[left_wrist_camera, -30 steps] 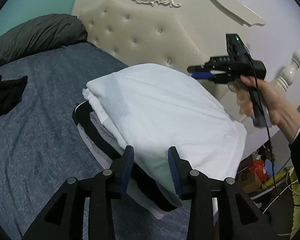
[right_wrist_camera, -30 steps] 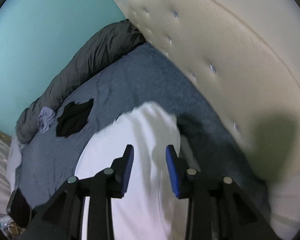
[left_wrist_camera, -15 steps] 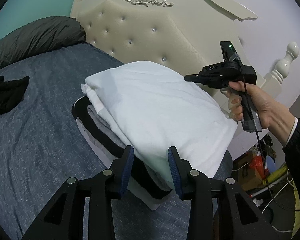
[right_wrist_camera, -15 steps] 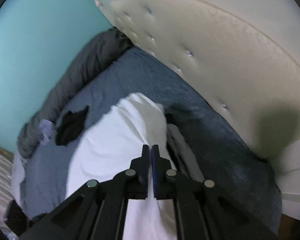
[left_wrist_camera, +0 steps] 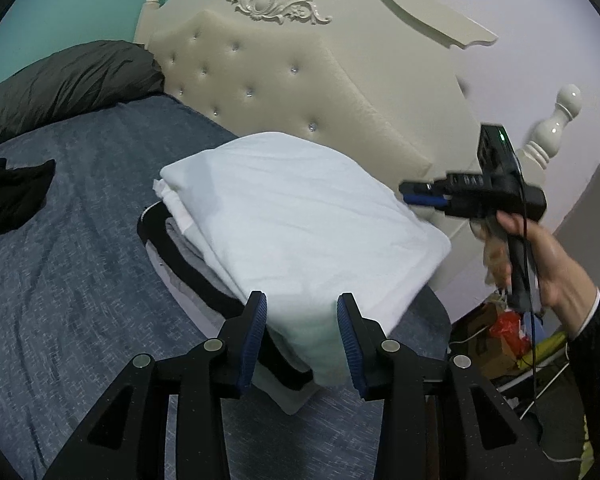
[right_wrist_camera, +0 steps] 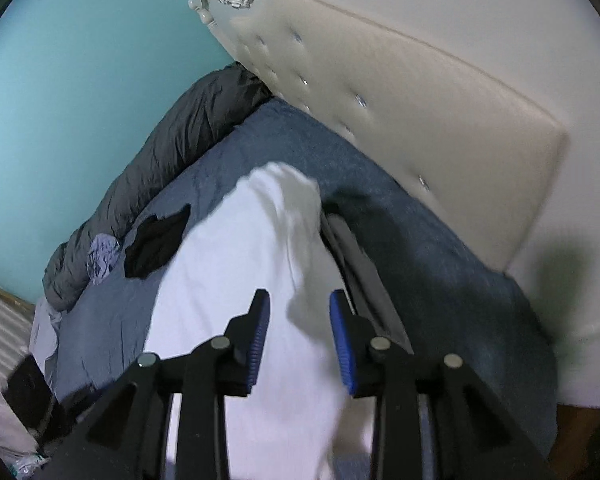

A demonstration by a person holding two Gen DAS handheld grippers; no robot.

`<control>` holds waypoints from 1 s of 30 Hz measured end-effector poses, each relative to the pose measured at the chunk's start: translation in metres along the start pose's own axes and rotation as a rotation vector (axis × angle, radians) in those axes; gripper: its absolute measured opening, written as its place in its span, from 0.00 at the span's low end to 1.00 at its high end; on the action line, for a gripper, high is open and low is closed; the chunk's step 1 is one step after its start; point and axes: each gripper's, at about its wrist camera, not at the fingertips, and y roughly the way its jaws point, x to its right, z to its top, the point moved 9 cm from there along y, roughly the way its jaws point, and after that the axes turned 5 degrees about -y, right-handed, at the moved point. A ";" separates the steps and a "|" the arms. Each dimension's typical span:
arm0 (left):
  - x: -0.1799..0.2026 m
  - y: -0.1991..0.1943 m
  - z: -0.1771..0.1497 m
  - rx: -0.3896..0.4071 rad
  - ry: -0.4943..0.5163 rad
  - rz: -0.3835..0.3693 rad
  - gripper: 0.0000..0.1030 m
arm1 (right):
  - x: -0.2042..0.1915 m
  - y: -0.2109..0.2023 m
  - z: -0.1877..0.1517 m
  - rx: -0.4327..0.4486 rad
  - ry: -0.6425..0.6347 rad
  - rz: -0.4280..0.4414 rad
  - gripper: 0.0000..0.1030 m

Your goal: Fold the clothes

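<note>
Laundry sits stacked on the blue bedspread [left_wrist_camera: 80,240]: a folded white garment [left_wrist_camera: 300,216] on top of folded grey and black clothes [left_wrist_camera: 188,264], the whole pile lying just ahead of the left gripper [left_wrist_camera: 302,320] and partly under it. That gripper's blue pads stand moderately apart with nothing pinched; the white garment's near corner shows through the gap below them, but the pads do not press on it. Off to its right and a little farther ahead, a hand [left_wrist_camera: 548,264] carries the right gripper [left_wrist_camera: 420,196] above the pile's far edge (blurred, so no lettering on its body can be read). From its own camera the right gripper [right_wrist_camera: 300,320] hovers over the white garment [right_wrist_camera: 228,288]; its jaws have just been opening, now narrowly parted, and nothing is caught between them. Beyond and to the left of both grippers lie a crumpled black garment [left_wrist_camera: 16,196] and a dark grey duvet [left_wrist_camera: 68,84]. The cream tufted headboard [left_wrist_camera: 284,80] rises behind the pile.
</note>
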 end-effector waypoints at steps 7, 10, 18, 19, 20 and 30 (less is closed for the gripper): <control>0.008 0.006 -0.011 -0.029 0.032 0.013 0.31 | 0.017 -0.005 -0.030 -0.004 0.043 0.002 0.01; 0.007 0.008 -0.017 -0.039 0.037 0.021 0.29 | 0.026 -0.006 -0.033 0.020 0.061 -0.026 0.01; 0.004 0.002 -0.018 -0.035 0.038 0.050 0.29 | 0.047 -0.014 -0.043 0.058 0.050 -0.167 0.00; 0.003 0.000 -0.017 -0.031 0.037 0.053 0.29 | 0.046 -0.021 -0.041 0.083 0.055 -0.161 0.01; 0.003 -0.002 -0.016 -0.024 0.033 0.054 0.29 | 0.046 -0.027 -0.040 0.108 0.059 -0.154 0.01; 0.011 -0.015 -0.017 -0.006 0.021 0.055 0.29 | -0.010 -0.033 -0.054 0.123 -0.083 -0.092 0.02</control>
